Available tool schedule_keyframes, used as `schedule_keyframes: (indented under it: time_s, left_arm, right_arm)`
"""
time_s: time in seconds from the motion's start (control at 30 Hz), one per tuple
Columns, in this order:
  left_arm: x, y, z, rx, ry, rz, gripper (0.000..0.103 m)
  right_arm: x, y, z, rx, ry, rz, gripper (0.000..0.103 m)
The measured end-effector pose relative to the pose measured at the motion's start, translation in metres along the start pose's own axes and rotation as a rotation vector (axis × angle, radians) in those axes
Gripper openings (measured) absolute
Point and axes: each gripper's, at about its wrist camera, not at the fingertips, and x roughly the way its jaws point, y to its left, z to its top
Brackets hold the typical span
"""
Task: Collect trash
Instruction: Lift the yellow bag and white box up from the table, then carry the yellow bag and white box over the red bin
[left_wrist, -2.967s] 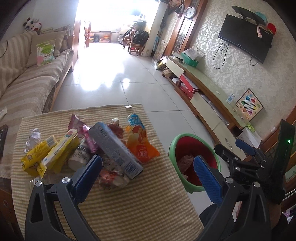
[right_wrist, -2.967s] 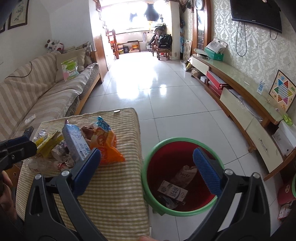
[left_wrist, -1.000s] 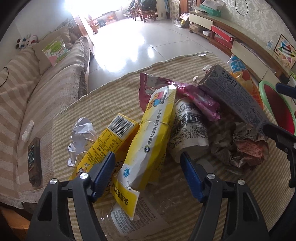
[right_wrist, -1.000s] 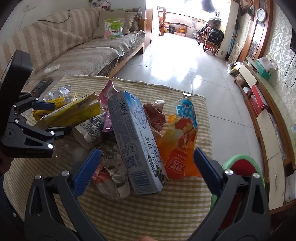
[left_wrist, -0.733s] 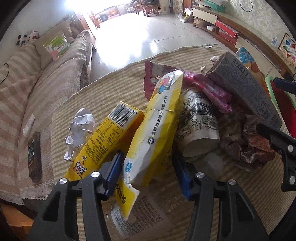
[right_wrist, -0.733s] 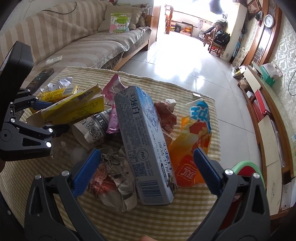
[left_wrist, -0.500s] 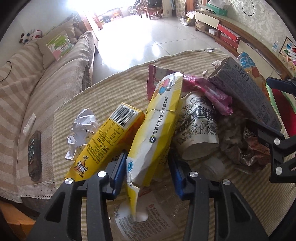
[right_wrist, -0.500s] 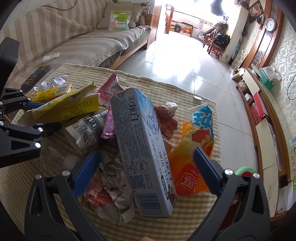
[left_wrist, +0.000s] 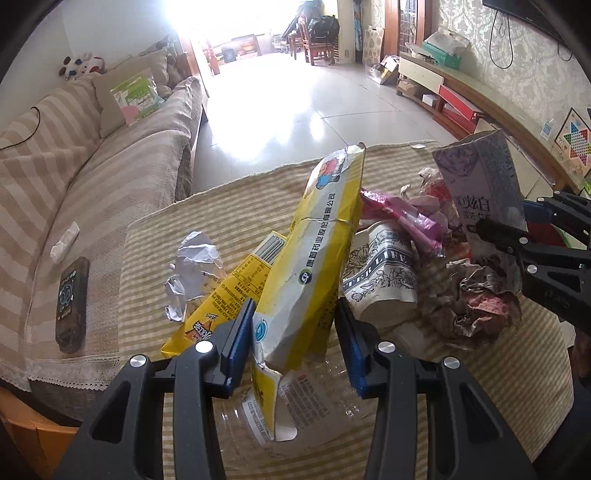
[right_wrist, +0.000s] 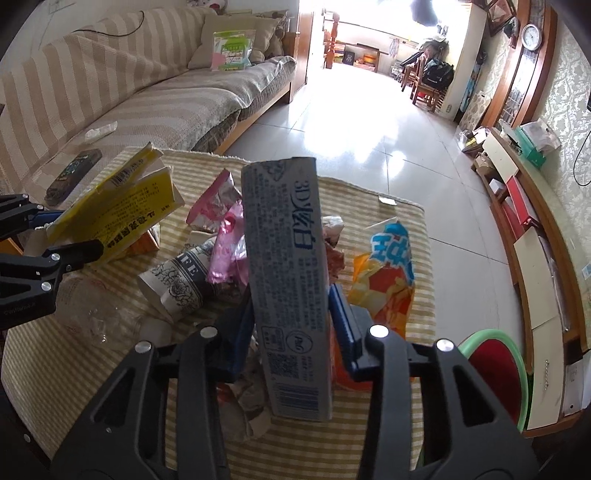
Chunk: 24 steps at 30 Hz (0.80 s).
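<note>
My left tool (left_wrist: 295, 332) is clenched on the lower end of a long yellow-and-white foil packet (left_wrist: 317, 251), its blue pads pressed against both sides, and the packet slants up and away from me. My right tool (right_wrist: 291, 325) is closing its jaws on a tall grey-blue cardboard carton (right_wrist: 288, 280), which stands between the pads with both touching its sides.

The left wrist view alone shows what lies beneath the packet: a flattened clear plastic bottle (left_wrist: 295, 413) and a yellow cardboard box (left_wrist: 229, 295) just beside it, with a crumpled silver foil scrap (left_wrist: 192, 266) farther left on the striped desk (left_wrist: 147, 258). A printed paper cup (left_wrist: 380, 273) lies on its side between the two tools, a pink wrapper (left_wrist: 402, 218) beyond it.

Only the right wrist view gives me the orange snack bag (right_wrist: 384, 280) just right of the carton, and the green-rimmed red bin (right_wrist: 495, 373) on the floor past the desk's corner.
</note>
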Motion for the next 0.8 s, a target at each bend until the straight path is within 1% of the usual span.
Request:
schedule_keyframes:
  time_s: [0.1, 0.37, 0.5, 0.8]
  left_arm:
    - [-0.012, 0.004, -0.002, -0.029, -0.023, -0.017, 0.041]
    - [-0.051, 0.014, -0.008, -0.085, -0.102, -0.034, 0.041]
    - [-0.071, 0.015, -0.013, -0.107, -0.124, -0.054, 0.041]
    - [-0.112, 0.012, -0.031, -0.146, -0.181, -0.053, 0.041]
  right_arm:
    - [-0.016, -0.004, 0.005, 0.008, -0.030, -0.002, 0.039]
    - [-0.065, -0.005, 0.015, 0.018, -0.123, 0.000, 0.039]
    - [-0.088, -0.005, 0.016, 0.020, -0.153, -0.001, 0.039]
    - [-0.131, -0.006, 0.005, 0.040, -0.205, 0.020, 0.039]
